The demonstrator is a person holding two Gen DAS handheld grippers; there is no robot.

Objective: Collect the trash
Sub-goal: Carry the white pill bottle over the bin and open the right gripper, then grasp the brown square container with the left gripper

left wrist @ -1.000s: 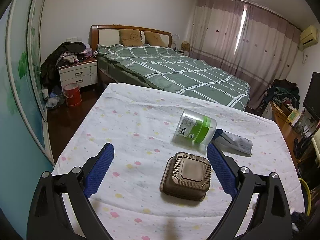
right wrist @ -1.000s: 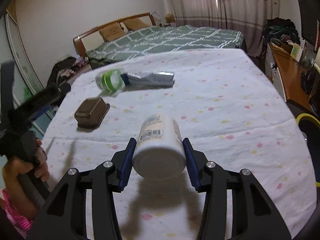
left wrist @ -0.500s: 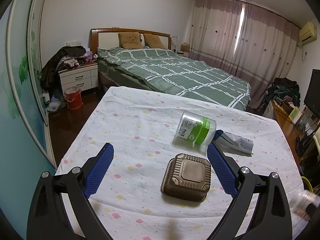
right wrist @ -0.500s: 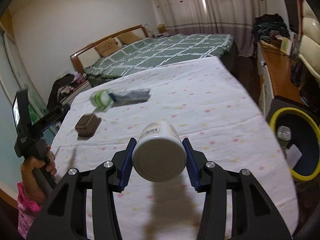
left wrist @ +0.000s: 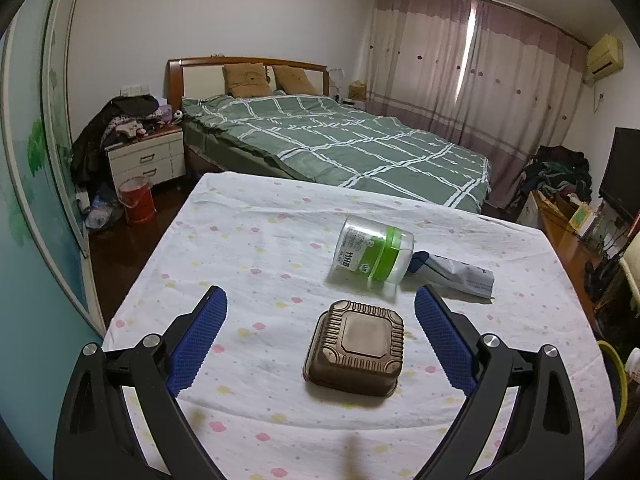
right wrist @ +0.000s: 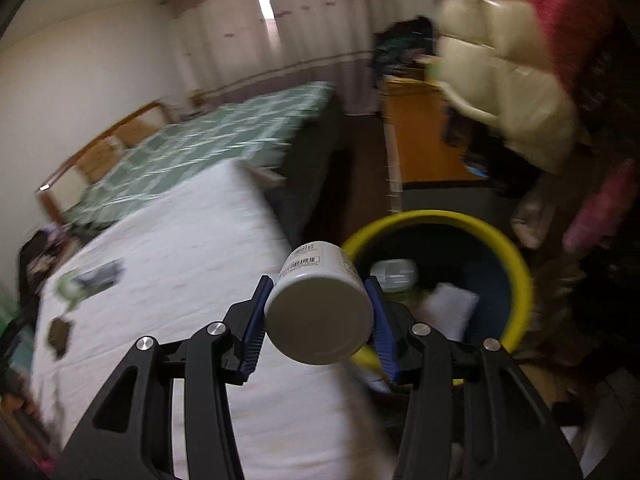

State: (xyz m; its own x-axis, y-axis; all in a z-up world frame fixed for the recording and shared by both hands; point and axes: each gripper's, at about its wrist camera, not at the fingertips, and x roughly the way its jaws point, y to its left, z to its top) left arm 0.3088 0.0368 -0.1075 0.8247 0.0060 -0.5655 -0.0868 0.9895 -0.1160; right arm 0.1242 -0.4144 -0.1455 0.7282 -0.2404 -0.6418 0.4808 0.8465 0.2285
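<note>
My right gripper (right wrist: 319,300) is shut on a white cylindrical bottle (right wrist: 318,307), held in the air at the table's right edge, just short of a yellow-rimmed bin (right wrist: 516,248) on the floor. The bin holds a clear container and a white scrap. My left gripper (left wrist: 320,316) is open above the table (left wrist: 248,240). A brown square ribbed container (left wrist: 355,346) lies upside down between its blue pads, untouched. Beyond it lie a clear jar with a green band (left wrist: 370,254) on its side and a grey foil pouch (left wrist: 460,274).
A green checked bed (left wrist: 340,144) stands behind the table, with a white nightstand (left wrist: 146,158) and a red bucket (left wrist: 138,200) at its left. A wooden desk (right wrist: 420,132) and piled clothes (right wrist: 504,64) crowd the right side near the bin.
My right gripper has swung rightward with the white bottle, from over the table to its right edge beside the bin. The left gripper has stayed put over the brown container.
</note>
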